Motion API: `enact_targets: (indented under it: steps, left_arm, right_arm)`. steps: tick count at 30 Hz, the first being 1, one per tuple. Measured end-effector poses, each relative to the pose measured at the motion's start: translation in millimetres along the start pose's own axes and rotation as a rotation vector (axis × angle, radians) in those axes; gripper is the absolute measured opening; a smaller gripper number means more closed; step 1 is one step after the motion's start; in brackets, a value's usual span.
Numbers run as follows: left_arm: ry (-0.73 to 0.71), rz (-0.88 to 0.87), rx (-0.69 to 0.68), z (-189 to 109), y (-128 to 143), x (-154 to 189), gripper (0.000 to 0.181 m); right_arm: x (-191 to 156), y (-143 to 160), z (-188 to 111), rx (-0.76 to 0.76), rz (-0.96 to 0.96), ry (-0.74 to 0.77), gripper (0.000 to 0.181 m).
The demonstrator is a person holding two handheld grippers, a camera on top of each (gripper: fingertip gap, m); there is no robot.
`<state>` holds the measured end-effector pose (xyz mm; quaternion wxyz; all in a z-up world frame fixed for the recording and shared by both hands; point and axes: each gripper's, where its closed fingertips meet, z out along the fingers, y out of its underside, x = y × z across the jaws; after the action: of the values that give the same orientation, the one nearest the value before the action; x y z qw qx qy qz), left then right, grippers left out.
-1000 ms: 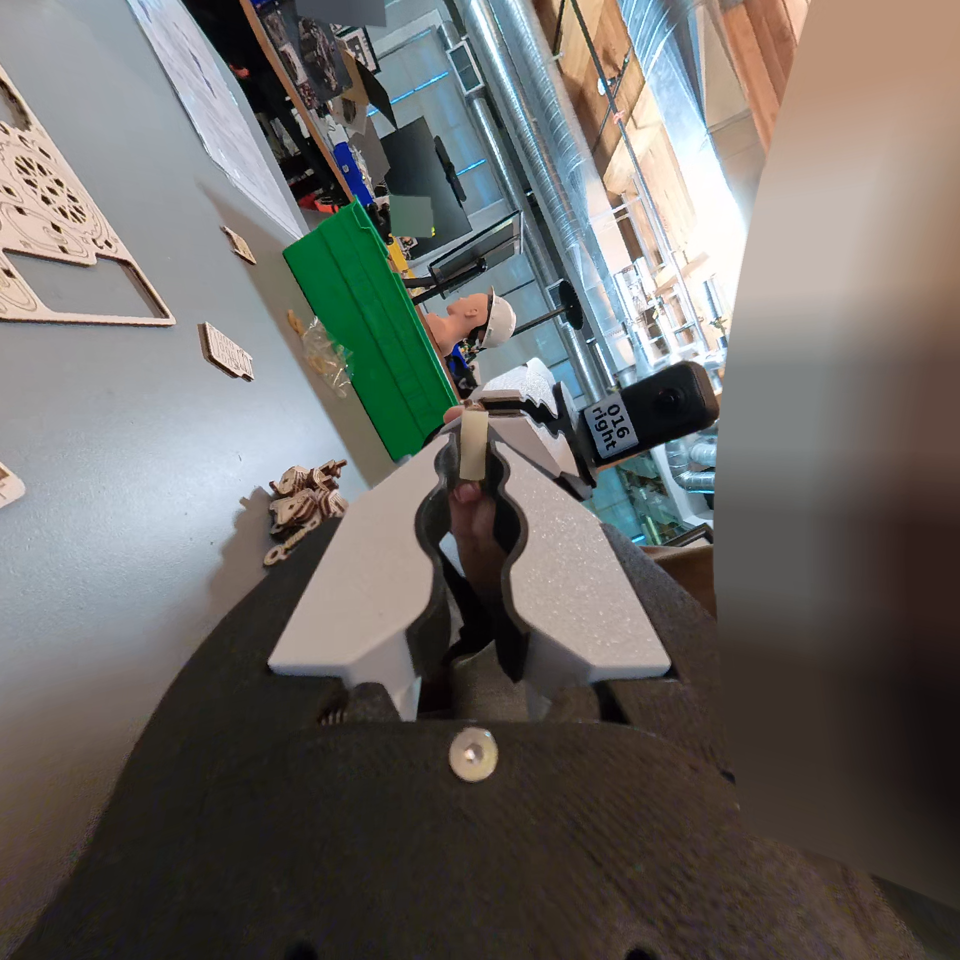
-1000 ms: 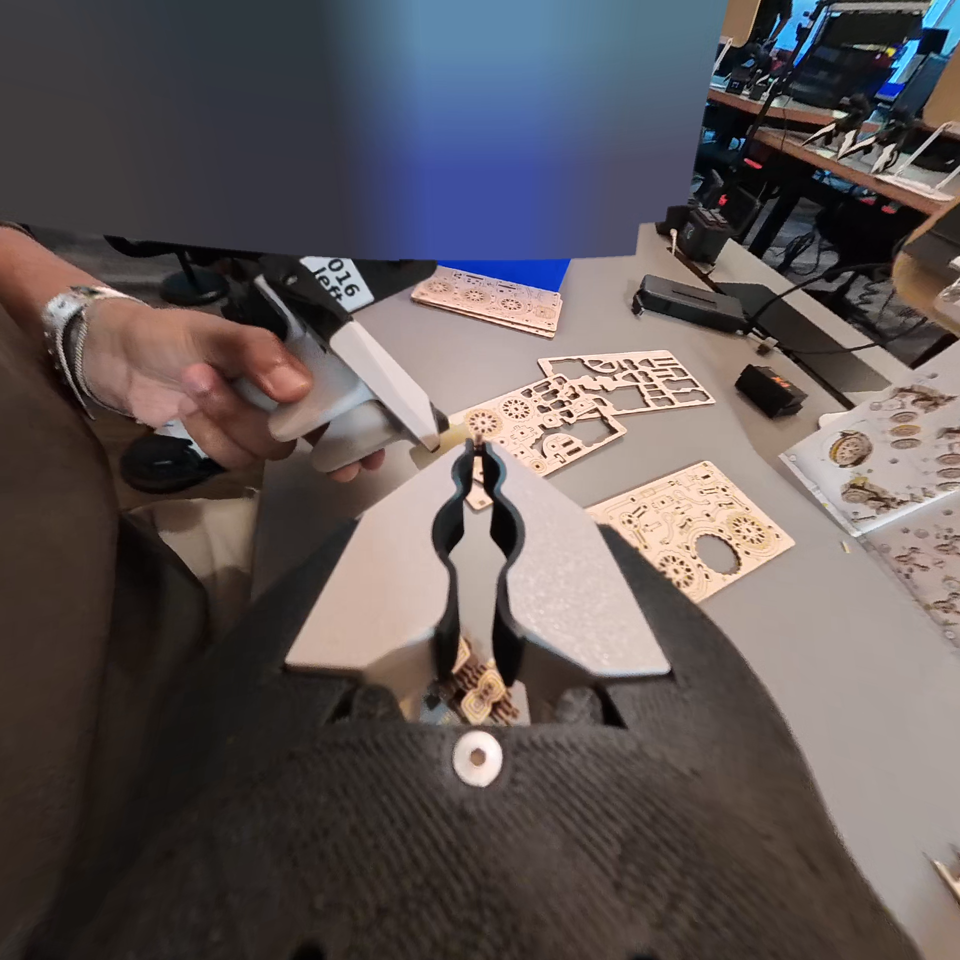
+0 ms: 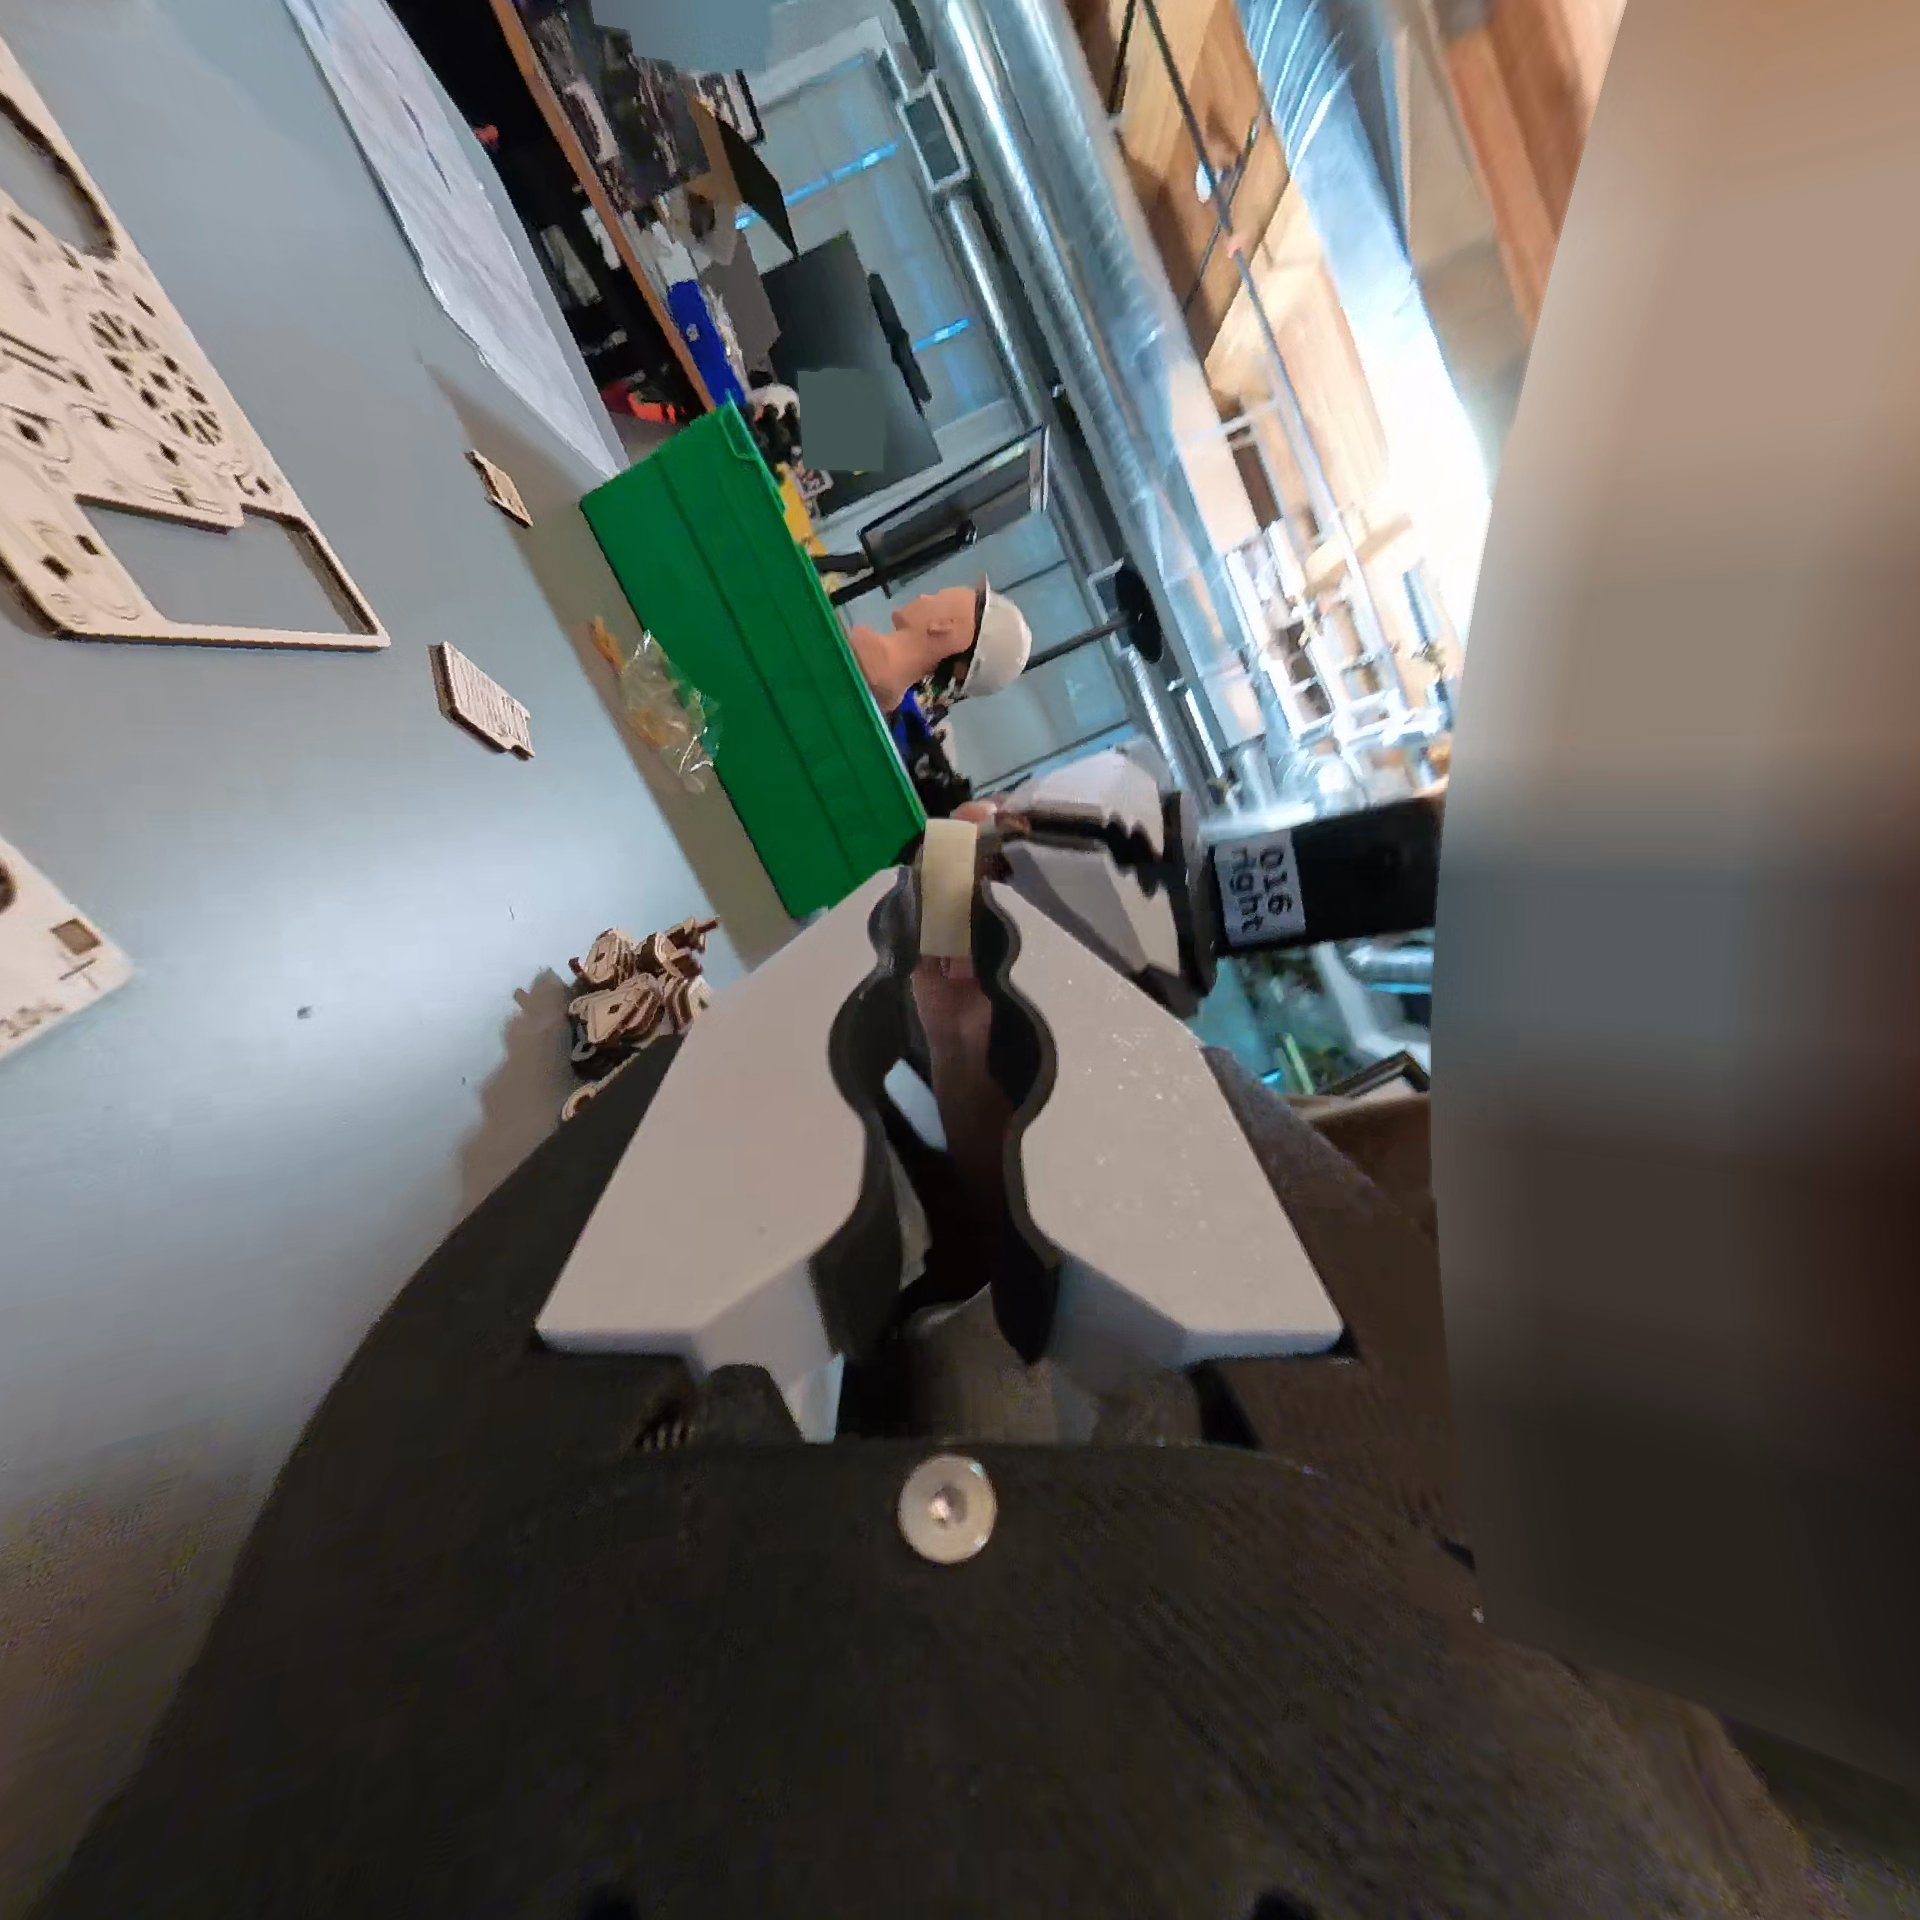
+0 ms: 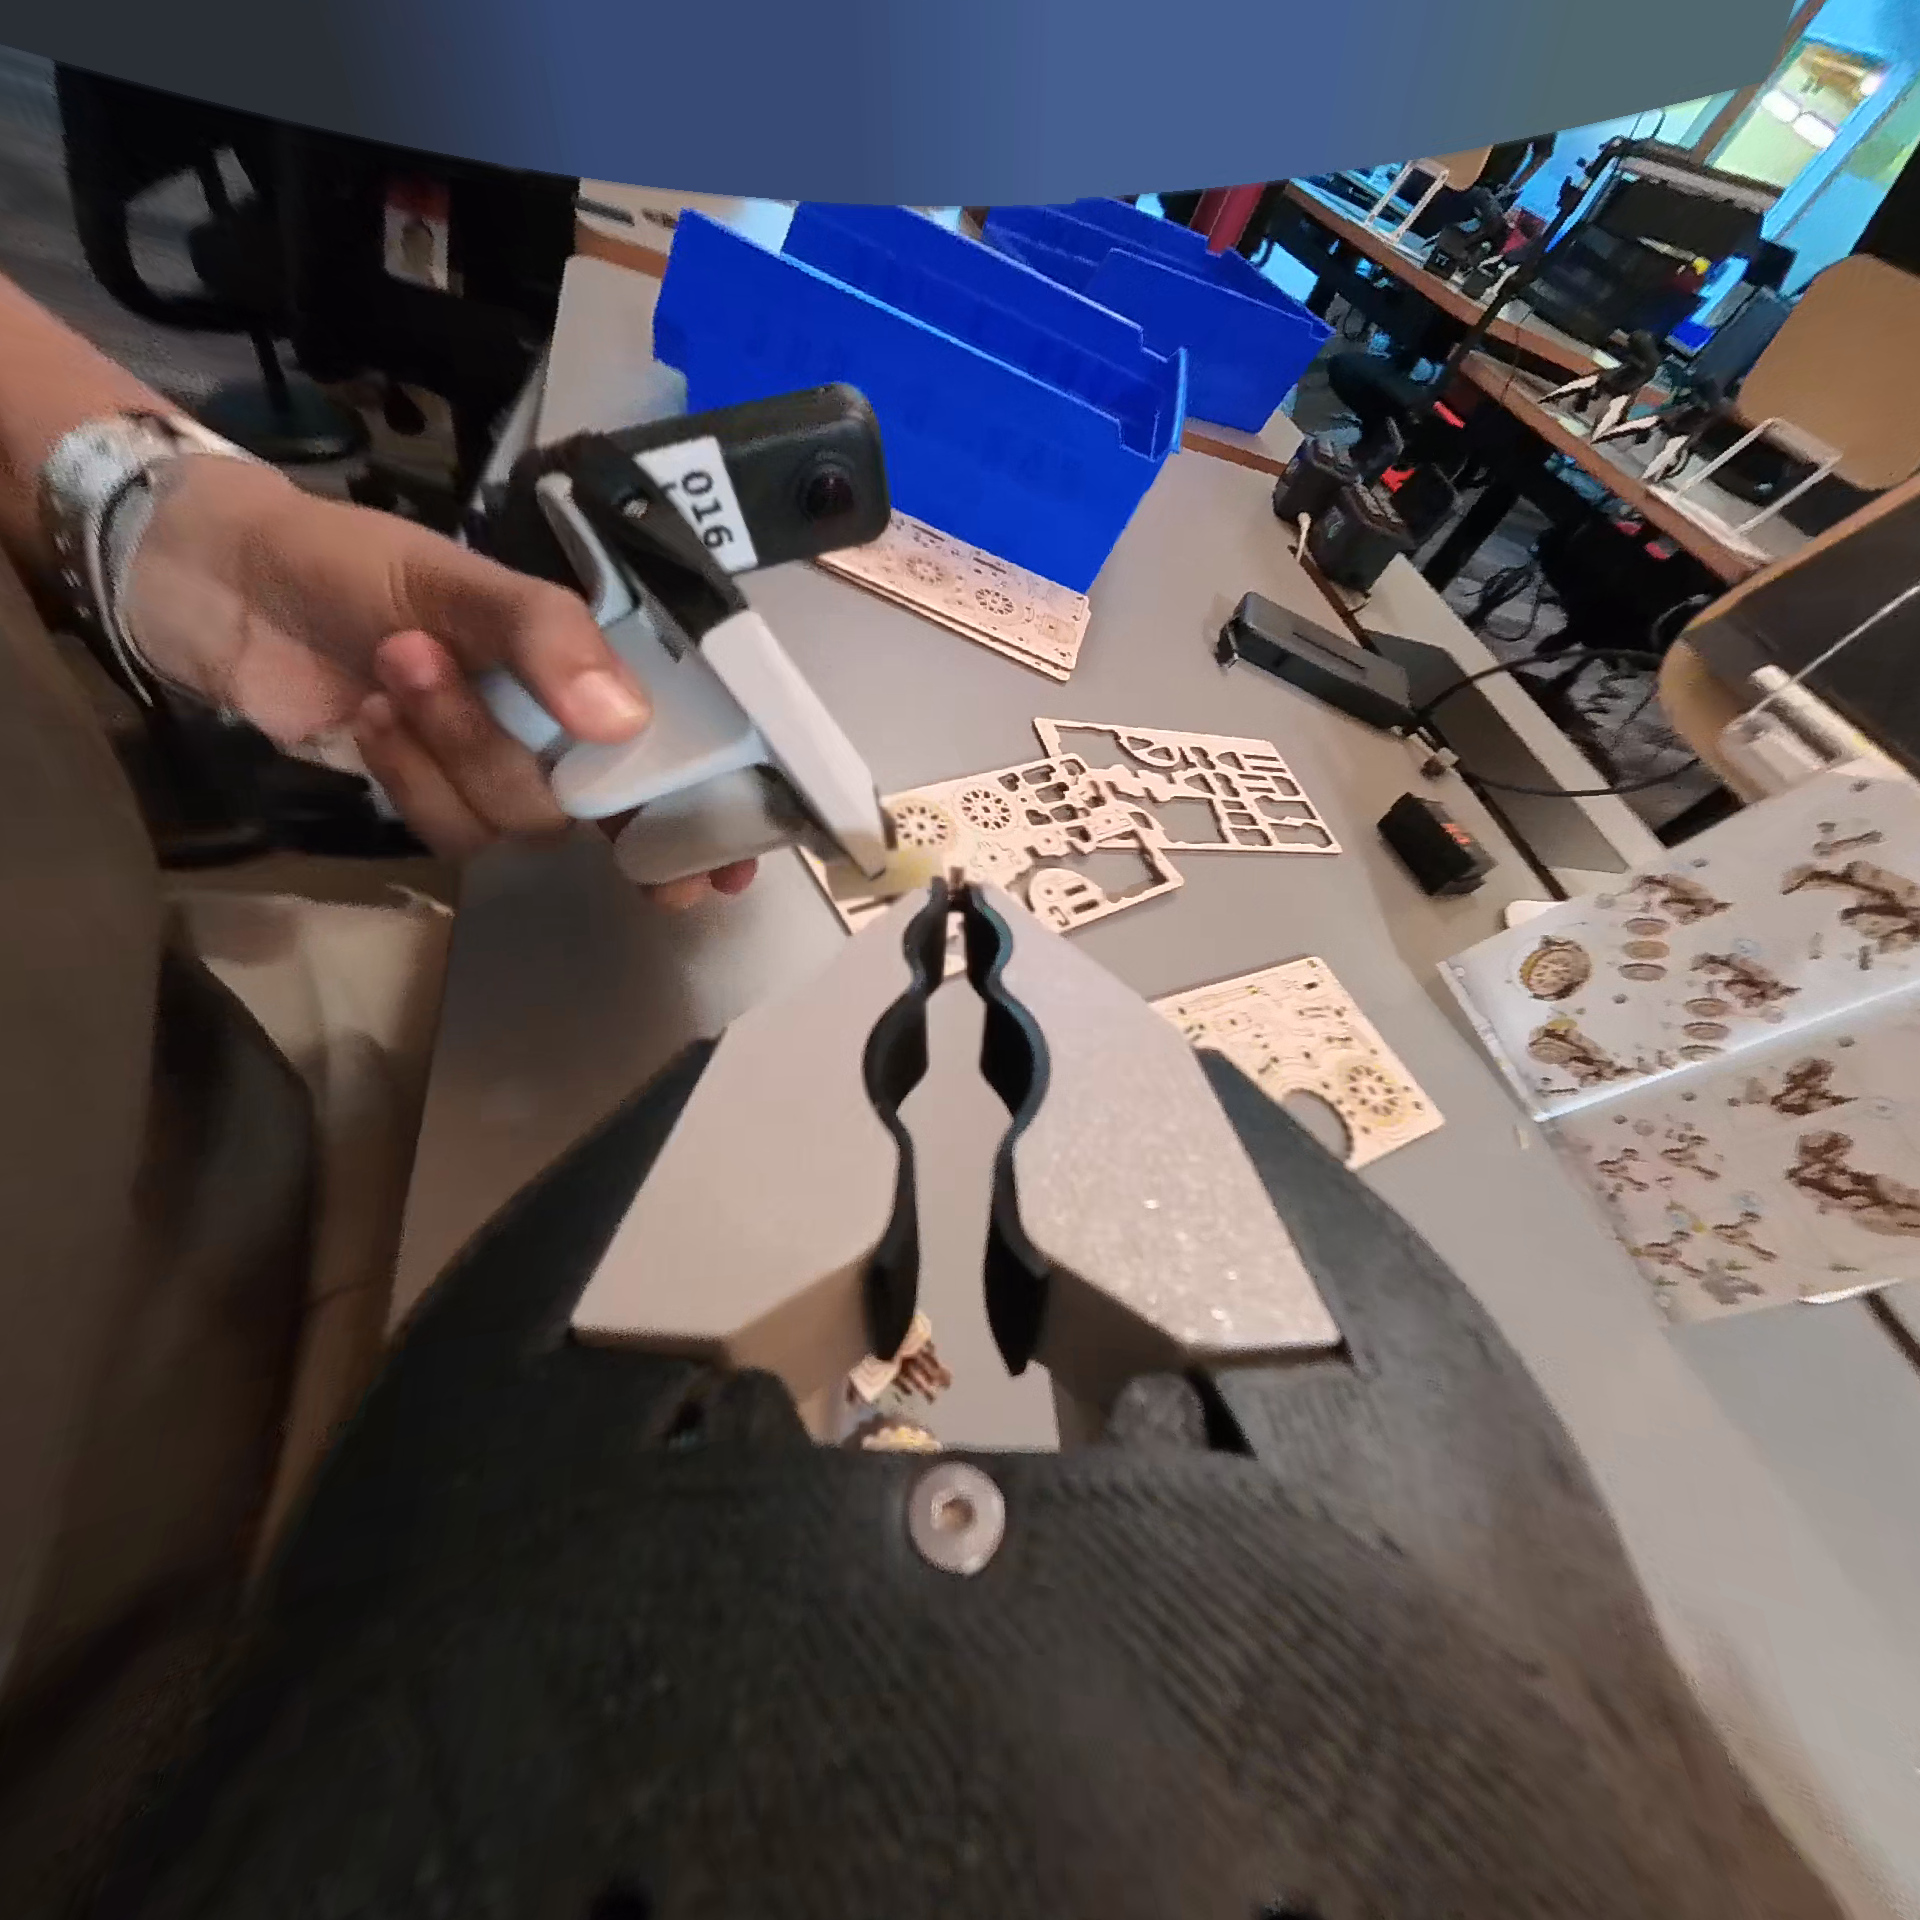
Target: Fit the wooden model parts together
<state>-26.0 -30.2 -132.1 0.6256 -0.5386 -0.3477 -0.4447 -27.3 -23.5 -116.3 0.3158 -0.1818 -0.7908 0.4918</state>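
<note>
My left gripper (image 3: 945,883) is shut on a small pale wooden piece (image 3: 948,906) that stands upright between its tips. My right gripper (image 4: 951,896) is shut on a tiny dark wooden part (image 4: 952,885), mostly hidden by its tips. The two grippers meet tip to tip above the grey table (image 4: 1143,540). In the right wrist view a hand holds the left gripper (image 4: 878,857), which comes in from the upper left with the pale piece (image 4: 912,869). In the left wrist view the right gripper (image 3: 1013,831) touches the top of the pale piece.
Punched wooden sheets (image 4: 1101,821) (image 4: 1309,1060) (image 3: 135,436) lie on the table. Blue bins (image 4: 914,384) stand at the back, a green bin (image 3: 748,665) at one edge. Printed instruction sheets (image 4: 1714,1018), black devices (image 4: 1320,644) and a small pile of assembled parts (image 3: 634,997) also lie there.
Both grippers have turned while staying tip to tip. The left gripper now comes in more steeply from above, its camera showing. The pale piece sits a little deeper in its tips.
</note>
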Motion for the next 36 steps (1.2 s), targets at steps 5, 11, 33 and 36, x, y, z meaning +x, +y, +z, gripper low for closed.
enact_targets:
  steps: [5,11,33,36]
  left_arm:
    - [-0.040,0.141,-0.060,5,10,2,0.008]
    - [-0.074,0.281,-0.076,5,11,4,0.007]
    - [-0.149,0.757,-0.194,1,17,-2,0.008]
    - [-0.150,0.780,-0.187,0,14,-2,0.008]
  right_arm:
    - [8,-7,-4,0.124,0.347,-0.114,0.001]
    - [21,-4,-7,0.255,0.767,-0.262,0.001]
    - [-11,1,0,0.167,0.933,-0.526,0.000]
    - [-5,-1,-5,0.201,0.990,-0.557,0.000]
